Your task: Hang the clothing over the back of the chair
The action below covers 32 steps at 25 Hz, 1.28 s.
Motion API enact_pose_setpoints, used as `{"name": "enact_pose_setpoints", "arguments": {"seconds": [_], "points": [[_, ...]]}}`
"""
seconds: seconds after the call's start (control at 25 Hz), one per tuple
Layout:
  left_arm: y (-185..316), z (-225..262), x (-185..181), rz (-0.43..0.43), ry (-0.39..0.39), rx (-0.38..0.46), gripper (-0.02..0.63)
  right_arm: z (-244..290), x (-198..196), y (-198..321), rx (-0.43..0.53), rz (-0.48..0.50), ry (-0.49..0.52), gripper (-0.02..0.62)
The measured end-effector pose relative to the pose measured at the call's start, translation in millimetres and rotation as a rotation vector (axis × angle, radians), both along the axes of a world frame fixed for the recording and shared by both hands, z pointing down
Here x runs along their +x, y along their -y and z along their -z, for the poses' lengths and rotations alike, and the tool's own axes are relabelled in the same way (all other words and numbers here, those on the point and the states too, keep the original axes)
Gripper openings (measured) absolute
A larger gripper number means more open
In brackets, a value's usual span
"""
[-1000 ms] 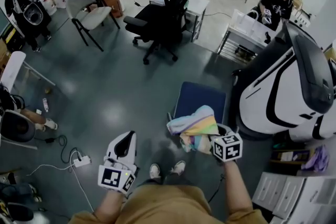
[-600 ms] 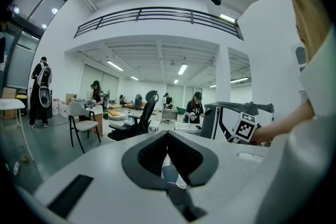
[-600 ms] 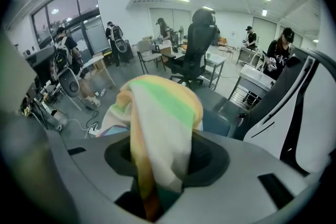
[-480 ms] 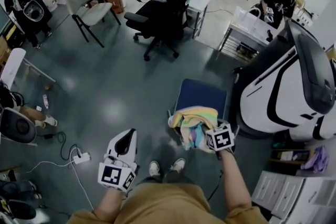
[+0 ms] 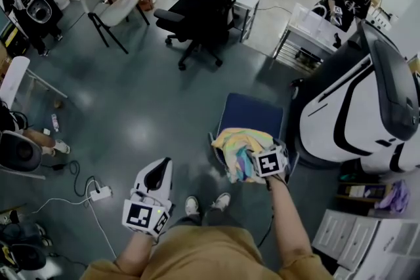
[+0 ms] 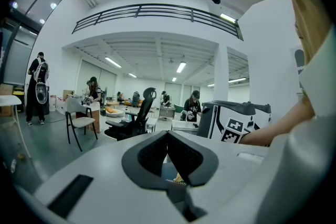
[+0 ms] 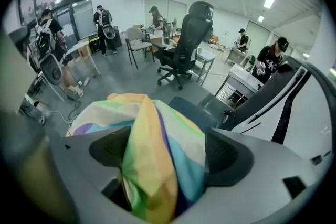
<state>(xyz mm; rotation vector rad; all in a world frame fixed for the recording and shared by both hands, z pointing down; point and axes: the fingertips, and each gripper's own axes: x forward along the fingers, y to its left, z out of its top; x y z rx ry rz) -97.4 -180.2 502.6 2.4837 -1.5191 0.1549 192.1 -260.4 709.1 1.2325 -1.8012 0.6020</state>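
1. Presently, clothing (image 5: 237, 149): a bundle striped in pastel rainbow colours, at lower centre-right of the head view. It is bunched on the near edge of the blue chair (image 5: 252, 116), seemingly over the chair's back; the back itself is mostly covered by cloth, so its top line cannot be traced.
2. Right gripper (image 5: 256, 162): jaws opening and already wide. In the right gripper view the clothing (image 7: 157, 134) fills the gap between the pads (image 7: 107, 150) without looking pinched.
3. Left gripper (image 5: 156, 174): jaws together with nothing between them, as the left gripper view shows (image 6: 168, 148). It sits at lower left, well apart from the chair.
4. Key relation: the clothing lies straight ahead of the right gripper, inside its jaws. The blue seat stretches away toward the upper frame, and the bundle's long side runs roughly left to right.
5. Judgement: the right hand is much the nearer, so pulling back toward the lower frame edge should clear the cloth.
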Motion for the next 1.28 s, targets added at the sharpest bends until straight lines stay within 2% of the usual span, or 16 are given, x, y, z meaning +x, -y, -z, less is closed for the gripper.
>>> {"name": "enact_pose_setpoints", "arguments": {"seconds": [0.12,0.24,0.36,0.48,0.6,0.8,1.0,1.04,1.2,1.28], "points": [[0,-4,-3,0.0,-0.008,-0.01,0.005,-8,-7,-3,-0.003,0.037,-0.053,0.433],[-1,-5,-3,-0.008,-0.018,-0.013,0.003,-9,-7,5,0.021,0.033,-0.094,0.436],[-2,-5,-3,-0.01,-0.023,-0.012,0.005,3,-1,11,0.053,-0.018,-0.069,0.453],[-2,-7,-5,-0.008,-0.028,-0.019,0.005,3,-7,7,0.033,-0.005,-0.035,0.449],[-5,-10,-7,-0.009,-0.031,-0.03,0.005,-6,-15,-1,0.014,-0.003,-0.017,0.416],[-2,-9,-4,-0.027,-0.042,-0.03,0.005,13,-6,3,0.061,-0.036,-0.028,0.407],[2,-2,-6,-0.038,-0.047,-0.011,0.003,38,-2,0,0.097,-0.057,0.01,0.403],[3,-2,-6,-0.041,-0.048,-0.007,0.005,41,-2,-3,0.104,-0.056,0.018,0.392],[3,4,-11,-0.049,-0.052,0.007,0.003,53,-4,-16,0.135,-0.064,0.036,0.257],[2,8,-12,-0.054,-0.053,0.013,0.005,54,-2,-25,0.133,-0.082,0.045,0.22]]}}
